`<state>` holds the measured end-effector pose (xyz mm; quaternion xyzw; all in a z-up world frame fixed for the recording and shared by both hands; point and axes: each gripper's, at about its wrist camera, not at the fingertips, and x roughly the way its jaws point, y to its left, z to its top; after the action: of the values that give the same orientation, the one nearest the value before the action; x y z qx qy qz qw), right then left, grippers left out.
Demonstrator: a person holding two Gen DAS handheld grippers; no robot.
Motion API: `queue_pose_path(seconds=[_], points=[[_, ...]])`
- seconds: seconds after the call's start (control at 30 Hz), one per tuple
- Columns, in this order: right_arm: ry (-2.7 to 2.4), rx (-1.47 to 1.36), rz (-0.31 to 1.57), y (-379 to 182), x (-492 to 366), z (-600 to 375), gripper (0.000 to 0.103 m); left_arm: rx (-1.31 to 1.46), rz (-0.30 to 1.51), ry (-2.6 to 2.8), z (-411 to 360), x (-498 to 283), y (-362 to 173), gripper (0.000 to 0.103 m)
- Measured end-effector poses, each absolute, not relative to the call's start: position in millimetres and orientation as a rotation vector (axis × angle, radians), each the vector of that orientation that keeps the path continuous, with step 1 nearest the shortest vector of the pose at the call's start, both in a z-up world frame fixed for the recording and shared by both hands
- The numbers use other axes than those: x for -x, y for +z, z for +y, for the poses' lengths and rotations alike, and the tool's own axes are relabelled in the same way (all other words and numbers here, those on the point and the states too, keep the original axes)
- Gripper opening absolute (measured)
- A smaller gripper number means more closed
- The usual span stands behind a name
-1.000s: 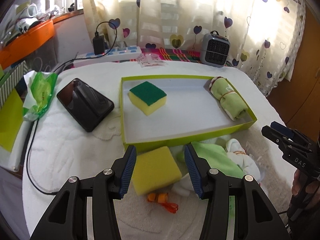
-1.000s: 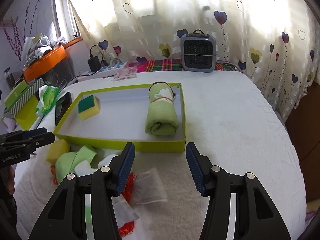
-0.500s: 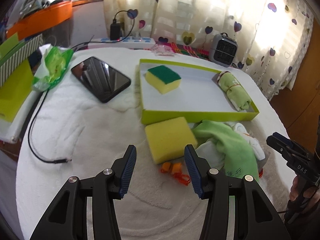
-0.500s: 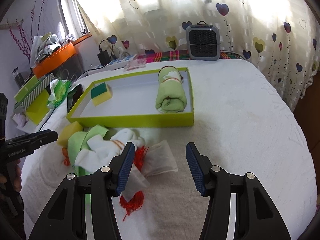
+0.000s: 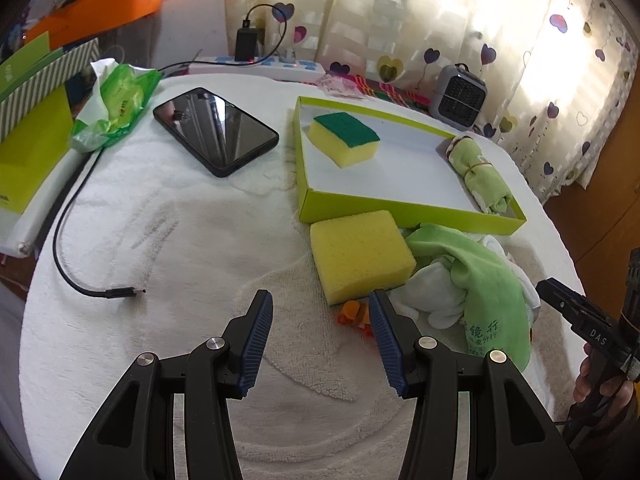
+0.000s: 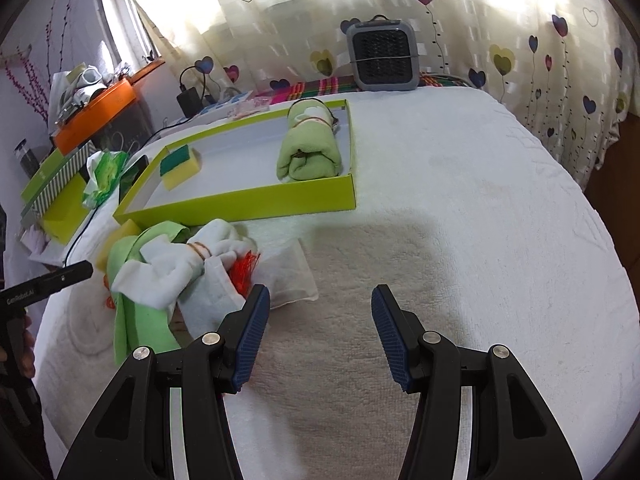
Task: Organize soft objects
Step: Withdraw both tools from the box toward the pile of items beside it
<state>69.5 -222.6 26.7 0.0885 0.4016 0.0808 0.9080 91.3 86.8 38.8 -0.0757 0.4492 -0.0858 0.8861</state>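
**Q:** What changed, and where are the soft things?

**A:** Both views have pulled back from the shallow lime-green cardboard tray (image 5: 400, 204), so more of the white towelling surface (image 5: 180, 232) shows. A plain yellow foam sponge block (image 5: 360, 254) lies just outside the tray's near wall, touching a loose heap of green and white cloths (image 5: 480, 280).

**Q:** How will the sponge handle?

**A:** Probably light and squashy; pinch it across its two flat side faces.

**Q:** And the grippers?

**A:** The left gripper (image 5: 320, 332) stands about half open, holding nothing, near the sponge. The right gripper (image 6: 316, 328) is likewise parted and holds nothing; its left pad seems to sit over a white fabric pouch (image 6: 280, 276), though contact is unclear.
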Motion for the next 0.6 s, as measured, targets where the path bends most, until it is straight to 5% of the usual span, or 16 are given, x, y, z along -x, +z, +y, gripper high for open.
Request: queue_pose_path(seconds=[0.6], points=[[0.407,-0.014,0.789,32,-61,-175,0.054,0.170,0.957,-0.205,80,-103,34,0.049]])
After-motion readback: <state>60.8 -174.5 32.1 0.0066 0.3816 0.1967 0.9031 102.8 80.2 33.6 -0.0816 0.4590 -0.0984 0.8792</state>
